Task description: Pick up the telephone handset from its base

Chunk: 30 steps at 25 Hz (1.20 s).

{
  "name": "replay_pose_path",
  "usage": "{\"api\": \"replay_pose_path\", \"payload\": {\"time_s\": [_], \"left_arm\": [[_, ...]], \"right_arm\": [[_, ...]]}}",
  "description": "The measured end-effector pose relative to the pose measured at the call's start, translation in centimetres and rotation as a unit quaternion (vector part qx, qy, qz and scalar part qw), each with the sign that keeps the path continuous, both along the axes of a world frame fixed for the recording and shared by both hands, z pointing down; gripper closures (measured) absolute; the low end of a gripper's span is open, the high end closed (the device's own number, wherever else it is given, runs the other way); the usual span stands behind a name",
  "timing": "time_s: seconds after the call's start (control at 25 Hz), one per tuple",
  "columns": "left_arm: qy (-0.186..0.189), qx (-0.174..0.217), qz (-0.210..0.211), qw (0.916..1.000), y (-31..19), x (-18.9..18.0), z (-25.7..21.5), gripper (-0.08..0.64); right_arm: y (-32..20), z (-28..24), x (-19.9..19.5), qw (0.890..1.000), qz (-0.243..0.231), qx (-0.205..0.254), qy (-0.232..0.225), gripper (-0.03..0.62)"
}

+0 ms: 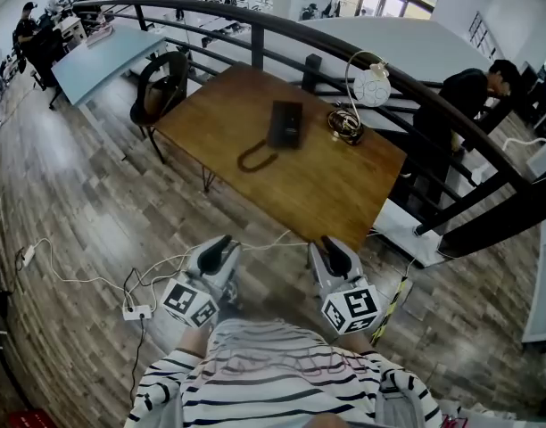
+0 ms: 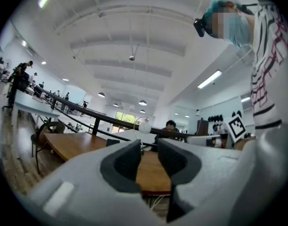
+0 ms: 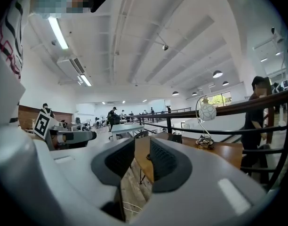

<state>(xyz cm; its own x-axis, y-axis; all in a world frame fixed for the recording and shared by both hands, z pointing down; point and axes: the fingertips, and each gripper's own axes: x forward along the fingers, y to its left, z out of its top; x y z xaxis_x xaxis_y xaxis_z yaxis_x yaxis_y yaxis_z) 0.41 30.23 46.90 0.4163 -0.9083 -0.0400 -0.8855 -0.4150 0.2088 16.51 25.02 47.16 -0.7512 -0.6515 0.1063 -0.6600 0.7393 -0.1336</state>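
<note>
Left hand-held gripper point(image 1: 221, 246) and right hand-held gripper point(image 1: 330, 246) hang empty, jaws narrowly apart, short of the tabletop point(image 1: 344, 194) near edge. The telephone point(image 1: 285, 123) sits mid-tabletop, handset indistinct; such narrow jaws may shove it instead of straddling it

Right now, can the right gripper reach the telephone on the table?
Probably not yet: the right gripper, jaws apart, hangs short of the table; the telephone sits farther in. Nothing blocks the approach.
</note>
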Motion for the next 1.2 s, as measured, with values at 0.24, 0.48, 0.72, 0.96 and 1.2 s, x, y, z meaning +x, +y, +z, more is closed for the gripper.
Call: {"api": "replay_pose_path", "payload": {"time_s": [0.24, 0.48, 0.72, 0.96, 1.2], "left_arm": [[0.008, -0.010, 0.012, 0.9999, -2.8, -3.6, 0.1, 0.425], [0.009, -0.020, 0.033, 0.9992, -6.2, -8.0, 0.3, 0.373], [0.002, -0.019, 0.063, 0.9978, -9.6, -13.2, -0.5, 0.334], [0.001, -0.025, 0.087, 0.9959, -12.2, -18.2, -0.4, 0.330], [0.000, -0.028, 0.101, 0.9945, -13.0, -22.8, -0.1, 0.330]], "right_arm": [[-2.8, -0.1, -3.2, 1.000, 0.027, -0.009, 0.003, 0.405], [-5.9, -0.1, -7.0, 0.998, 0.061, -0.022, -0.004, 0.379], [-8.5, -0.7, -11.7, 0.995, 0.096, -0.022, -0.007, 0.364], [-10.7, -1.0, -16.4, 0.992, 0.124, -0.019, -0.007, 0.353], [-11.2, -0.9, -20.2, 0.989, 0.145, -0.021, -0.007, 0.350]]}}
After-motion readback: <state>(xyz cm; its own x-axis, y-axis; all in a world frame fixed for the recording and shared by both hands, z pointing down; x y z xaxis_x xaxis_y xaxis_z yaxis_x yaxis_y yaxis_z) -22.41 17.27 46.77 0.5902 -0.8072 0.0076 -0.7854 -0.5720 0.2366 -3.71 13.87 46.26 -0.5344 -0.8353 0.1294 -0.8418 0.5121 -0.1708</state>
